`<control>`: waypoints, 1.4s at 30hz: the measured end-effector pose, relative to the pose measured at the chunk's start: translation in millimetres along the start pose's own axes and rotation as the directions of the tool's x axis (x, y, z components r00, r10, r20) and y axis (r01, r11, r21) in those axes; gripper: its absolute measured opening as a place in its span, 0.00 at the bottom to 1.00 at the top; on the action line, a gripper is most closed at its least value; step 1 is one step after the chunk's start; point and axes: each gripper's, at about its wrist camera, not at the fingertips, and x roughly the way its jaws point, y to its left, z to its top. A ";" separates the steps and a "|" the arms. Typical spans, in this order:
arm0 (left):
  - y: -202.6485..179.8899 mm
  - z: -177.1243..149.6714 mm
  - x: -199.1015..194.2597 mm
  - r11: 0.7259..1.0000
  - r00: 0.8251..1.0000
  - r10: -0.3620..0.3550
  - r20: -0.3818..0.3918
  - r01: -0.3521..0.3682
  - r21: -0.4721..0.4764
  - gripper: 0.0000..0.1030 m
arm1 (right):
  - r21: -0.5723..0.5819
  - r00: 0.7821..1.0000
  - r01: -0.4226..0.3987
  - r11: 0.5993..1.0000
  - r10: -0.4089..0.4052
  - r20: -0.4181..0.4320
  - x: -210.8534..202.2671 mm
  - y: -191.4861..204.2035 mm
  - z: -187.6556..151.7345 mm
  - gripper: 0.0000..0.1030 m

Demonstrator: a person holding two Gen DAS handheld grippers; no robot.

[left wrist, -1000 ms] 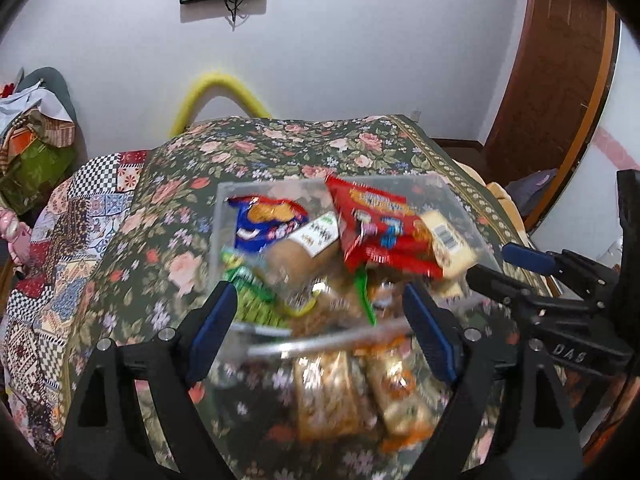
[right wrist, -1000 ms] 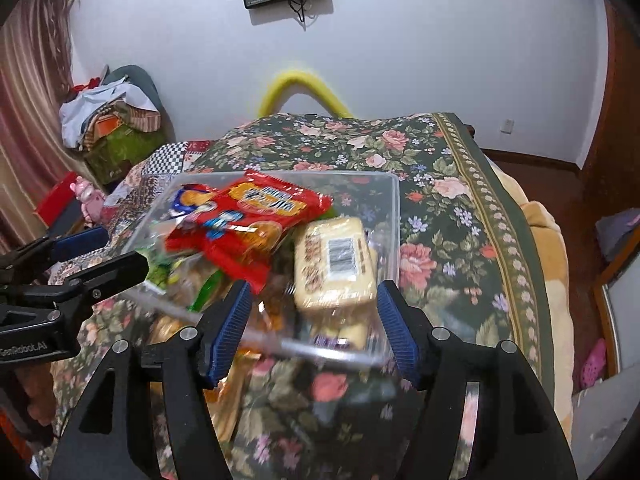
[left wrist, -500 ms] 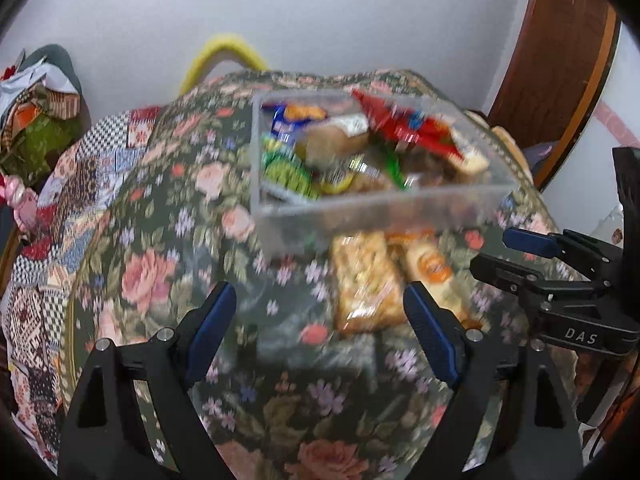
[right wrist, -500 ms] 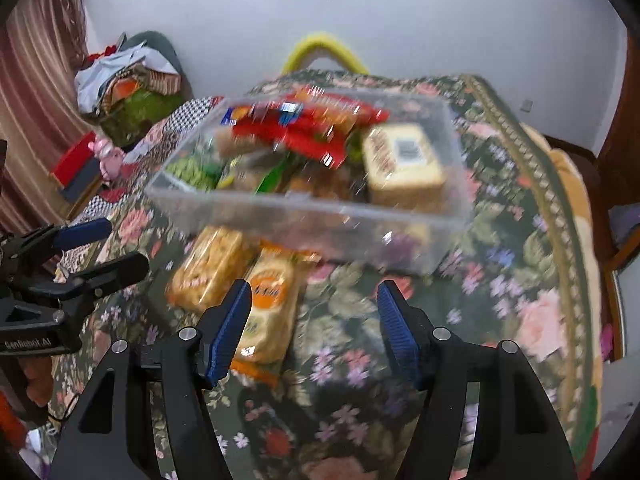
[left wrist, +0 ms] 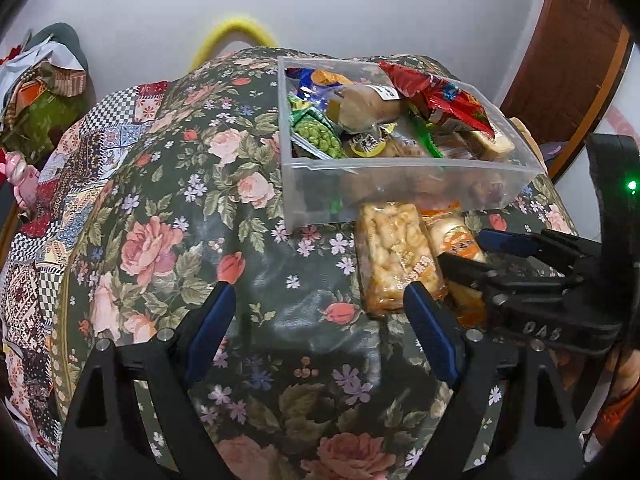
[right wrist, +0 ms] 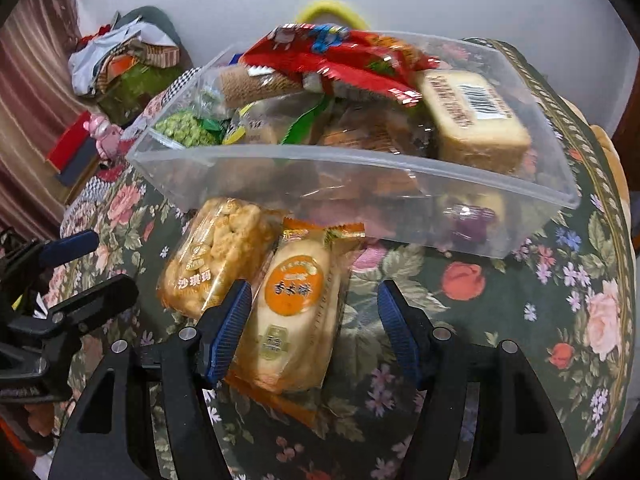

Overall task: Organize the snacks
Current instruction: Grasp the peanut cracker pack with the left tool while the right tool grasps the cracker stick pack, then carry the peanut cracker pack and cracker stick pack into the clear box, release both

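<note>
Left wrist view: my left gripper (left wrist: 316, 328) hangs wide open and empty over the floral bedspread (left wrist: 168, 208), the puffed-rice packet (left wrist: 396, 256) just beside its right finger. Right wrist view: my right gripper (right wrist: 312, 320) is half open, straddling the orange-label cake packet (right wrist: 296, 312) below the clear bin (right wrist: 360, 184), not pressing. It looks light, soft and crinkly; I'd pinch across its middle.

Floral bedspread (left wrist: 168, 216) covered the bed, patchwork quilt (left wrist: 60, 184) lay alongside, clothes pile (right wrist: 120, 56) sat against the white wall (left wrist: 360, 8), yellow hoop (left wrist: 236, 34) stood behind.
</note>
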 end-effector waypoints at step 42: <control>-57.0 -1.2 8.4 0.997 0.999 -0.042 0.007 0.041 0.069 0.43 | 0.045 0.989 -0.013 0.999 0.006 0.151 -67.1 -32.8 -38.0 0.22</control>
